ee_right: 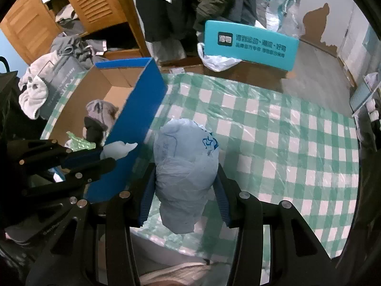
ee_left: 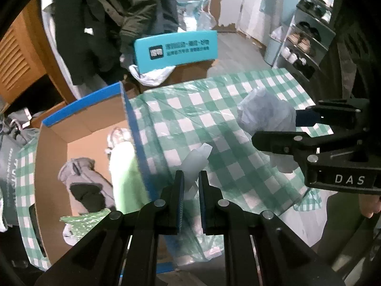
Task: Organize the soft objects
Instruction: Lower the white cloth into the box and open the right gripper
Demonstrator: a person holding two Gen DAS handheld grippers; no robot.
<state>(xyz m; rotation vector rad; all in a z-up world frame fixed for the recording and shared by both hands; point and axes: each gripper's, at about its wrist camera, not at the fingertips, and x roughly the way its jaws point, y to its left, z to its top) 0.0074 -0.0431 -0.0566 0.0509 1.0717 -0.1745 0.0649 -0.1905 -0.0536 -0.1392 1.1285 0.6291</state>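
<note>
Between our right gripper [ee_right: 183,188] pads sits a stuffed pale-blue plastic bag [ee_right: 185,166], clamped and lifted off the checkered worktop [ee_right: 285,143], just right of the blue-rimmed cardboard box [ee_right: 142,119]. Its long axis runs along the fingers, pointing away from us. Our left gripper [ee_left: 191,186] pinches the bag's loose tail [ee_left: 195,164]. We judge we're mid-carry; next, swing left over the box and let go.

I see wooden louvered wardrobe [ee_right: 95,2] back left, dark coats [ee_right: 190,2] hanging beside it. Grey plank floor [ee_left: 238,52], shoe rack [ee_left: 307,43] far right, pale wall [ee_left: 228,2] with peeling base.
</note>
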